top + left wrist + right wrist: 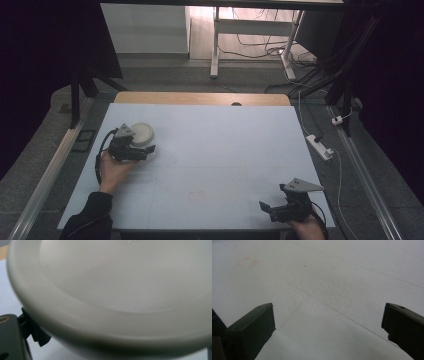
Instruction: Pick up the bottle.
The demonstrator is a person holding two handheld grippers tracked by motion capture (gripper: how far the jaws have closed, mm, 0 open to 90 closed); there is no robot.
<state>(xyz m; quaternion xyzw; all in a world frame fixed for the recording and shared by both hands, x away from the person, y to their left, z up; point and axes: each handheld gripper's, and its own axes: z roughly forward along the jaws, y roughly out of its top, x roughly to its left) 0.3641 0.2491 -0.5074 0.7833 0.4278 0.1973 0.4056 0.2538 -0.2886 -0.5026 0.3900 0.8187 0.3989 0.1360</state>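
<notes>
A white round bowl (143,133) sits on the left part of the white table (215,150). My left gripper (141,150) is right up against its near side. In the left gripper view the bowl (120,290) looms very close, and its rim hangs over the jaws. The left gripper (122,347) has its jaws spread wide to either side of the bowl's lower part, and they do not look clamped. My right gripper (263,206) rests near the table's front right edge. Seen in its own view, the right gripper (328,322) is open over bare tabletop.
A wooden strip (200,98) runs along the table's far edge. On the floor to the right lie a power strip (320,146) and cables. A white desk frame (216,45) stands beyond the table. Dark curtains hang at both sides.
</notes>
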